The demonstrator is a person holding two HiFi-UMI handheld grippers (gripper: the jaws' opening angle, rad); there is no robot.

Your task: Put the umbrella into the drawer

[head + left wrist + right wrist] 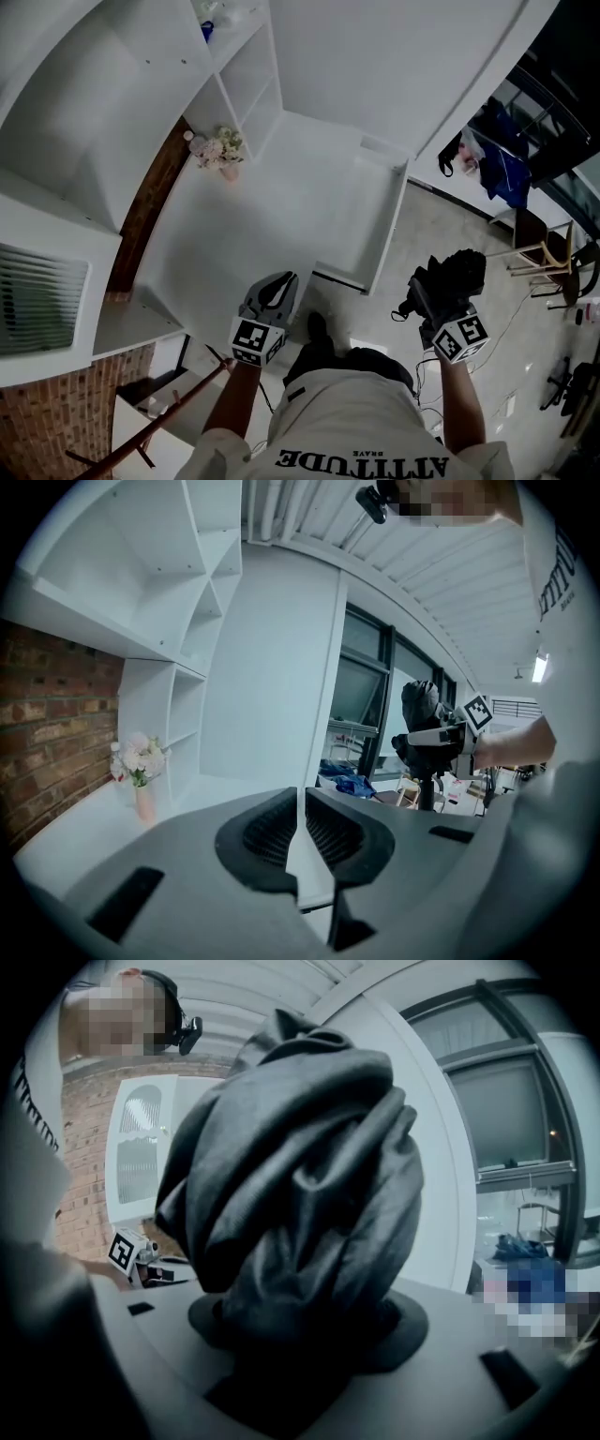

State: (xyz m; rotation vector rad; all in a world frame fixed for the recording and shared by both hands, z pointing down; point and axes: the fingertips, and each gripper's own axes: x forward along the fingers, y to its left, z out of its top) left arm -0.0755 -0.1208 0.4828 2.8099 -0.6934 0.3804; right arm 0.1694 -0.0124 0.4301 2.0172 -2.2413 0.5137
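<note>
Left tool empty, right tool holding the umbrella

The left tool (pixel 278 289) hangs over the near edge of the white surface (pixel 253 220), its jaws drawn almost together with nothing between them. A vase of flowers (pixel 221 150) stands well ahead of it, to its left. A white open-topped box (pixel 386 225) at the surface's end lies ahead, between the two tools. The right tool (pixel 433 296) is clamped on the folded black umbrella (pixel 291 1176), which bulges up out of its jaws over the floor.
</note>
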